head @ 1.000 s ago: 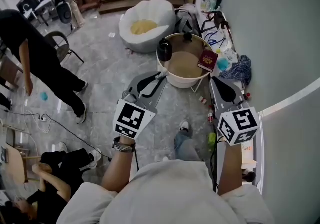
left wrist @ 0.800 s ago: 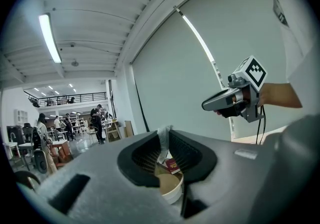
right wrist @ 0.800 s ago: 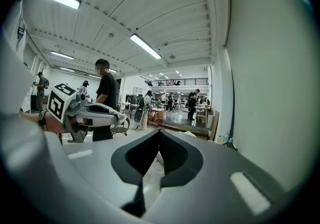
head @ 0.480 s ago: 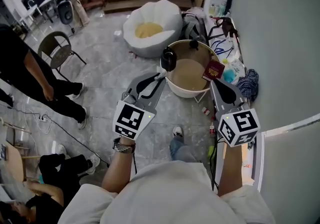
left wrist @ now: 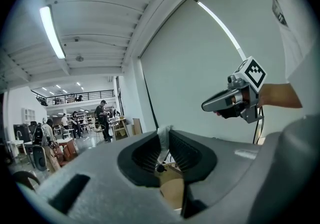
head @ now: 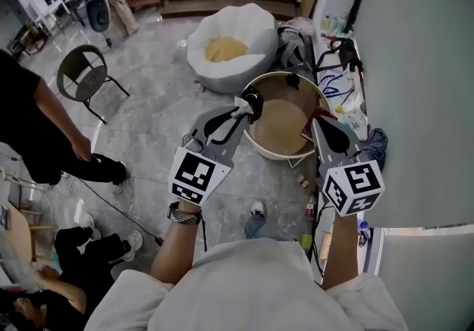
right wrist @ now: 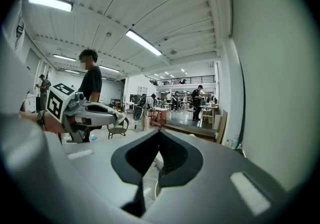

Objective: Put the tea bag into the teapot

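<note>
In the head view my left gripper [head: 241, 106] is shut on a small white tea bag [head: 238, 103], and its tip hangs over the near left rim of a round beige table [head: 261, 146]. A black teapot [head: 255, 102] stands on that rim, partly hidden behind the tip. The left gripper view shows the tea bag [left wrist: 163, 137] pinched between the jaws, with its string hanging below. My right gripper [head: 314, 121] is shut and empty above the table's right side. In the right gripper view its jaws [right wrist: 160, 132] meet at the tip.
A white beanbag with a yellow cushion [head: 226, 44] lies beyond the table. A chair [head: 85, 74] and a person in black [head: 29, 122] are on the left. Cables, bottles and cloth [head: 344, 92] lie along the grey wall on the right. A red booklet [head: 312, 116] rests on the table.
Both grippers have travelled forward toward the round table, which now sits closer beneath them. The left tip with the tea bag has reached the teapot's side of the rim.
</note>
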A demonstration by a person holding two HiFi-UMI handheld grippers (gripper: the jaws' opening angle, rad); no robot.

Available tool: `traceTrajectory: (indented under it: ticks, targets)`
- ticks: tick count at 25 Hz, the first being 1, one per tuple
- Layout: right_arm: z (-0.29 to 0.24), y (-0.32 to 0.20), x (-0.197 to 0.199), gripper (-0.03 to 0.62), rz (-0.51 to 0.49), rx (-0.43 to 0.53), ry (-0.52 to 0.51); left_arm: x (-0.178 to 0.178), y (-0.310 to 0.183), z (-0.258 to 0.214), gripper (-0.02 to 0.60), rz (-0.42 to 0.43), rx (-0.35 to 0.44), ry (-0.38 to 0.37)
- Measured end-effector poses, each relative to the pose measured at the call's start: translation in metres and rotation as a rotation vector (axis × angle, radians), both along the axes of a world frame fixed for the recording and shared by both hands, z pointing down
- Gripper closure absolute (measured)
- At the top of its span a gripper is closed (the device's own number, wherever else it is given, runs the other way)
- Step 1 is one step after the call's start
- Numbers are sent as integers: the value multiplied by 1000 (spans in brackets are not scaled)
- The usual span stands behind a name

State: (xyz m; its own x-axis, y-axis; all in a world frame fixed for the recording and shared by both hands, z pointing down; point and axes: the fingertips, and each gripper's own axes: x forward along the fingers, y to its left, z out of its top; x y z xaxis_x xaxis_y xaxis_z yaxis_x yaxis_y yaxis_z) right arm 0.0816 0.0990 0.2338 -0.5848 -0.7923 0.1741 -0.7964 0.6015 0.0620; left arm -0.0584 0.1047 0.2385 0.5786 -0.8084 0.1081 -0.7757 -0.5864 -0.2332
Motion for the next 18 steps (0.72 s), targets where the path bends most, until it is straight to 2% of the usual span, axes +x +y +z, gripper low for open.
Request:
traceTrajectory:
  ticks: [5,9,18]
  targets:
    - [5,-37,5,588,-32,-11,5,10,-38,3,523,-15,-9,1]
    - [8,-66,10,588,-54,-45,-30,16,-65,2,523,-26,-16,-4]
    - [16,-120,6,588,-102,-62,-33,11,-114,9,523,-71,-27,-12]
